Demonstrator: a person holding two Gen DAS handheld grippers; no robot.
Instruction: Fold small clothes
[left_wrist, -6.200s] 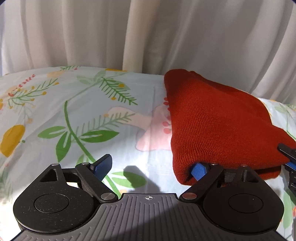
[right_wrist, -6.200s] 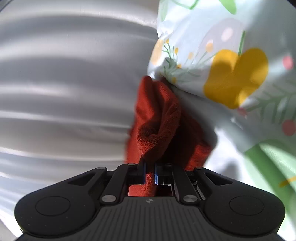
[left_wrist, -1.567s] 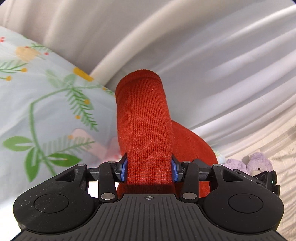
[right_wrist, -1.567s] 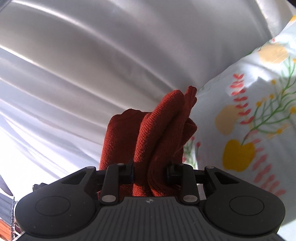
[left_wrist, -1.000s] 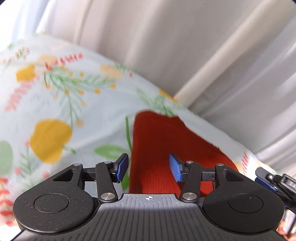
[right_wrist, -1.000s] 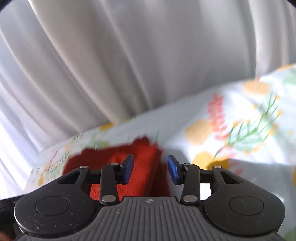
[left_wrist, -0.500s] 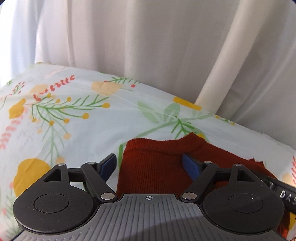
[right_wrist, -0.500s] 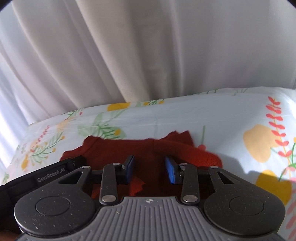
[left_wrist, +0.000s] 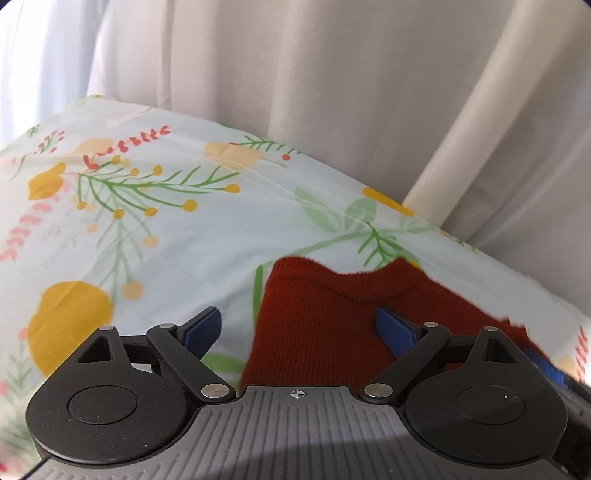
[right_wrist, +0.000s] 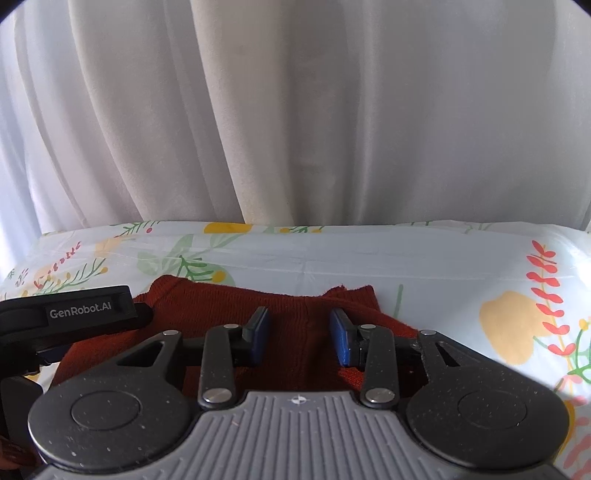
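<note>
A rust-red knit garment (left_wrist: 321, 317) lies folded flat on the floral sheet (left_wrist: 166, 236). It also shows in the right wrist view (right_wrist: 295, 325). My left gripper (left_wrist: 301, 328) is wide open and empty, just above the garment's left end. My right gripper (right_wrist: 298, 334) is open and empty over the garment's right half, its blue pads (right_wrist: 338, 336) apart from the cloth. The left gripper's body (right_wrist: 74, 314) shows at the left of the right wrist view.
White curtains (right_wrist: 295, 110) hang close behind the far edge of the sheet. The floral sheet (right_wrist: 461, 280) stretches bare to the right of the garment and to the left (left_wrist: 74, 229) of it.
Both grippers let go of the garment, which now lies flat on the sheet. The left jaws have opened wider and both grippers have drawn back slightly and levelled.
</note>
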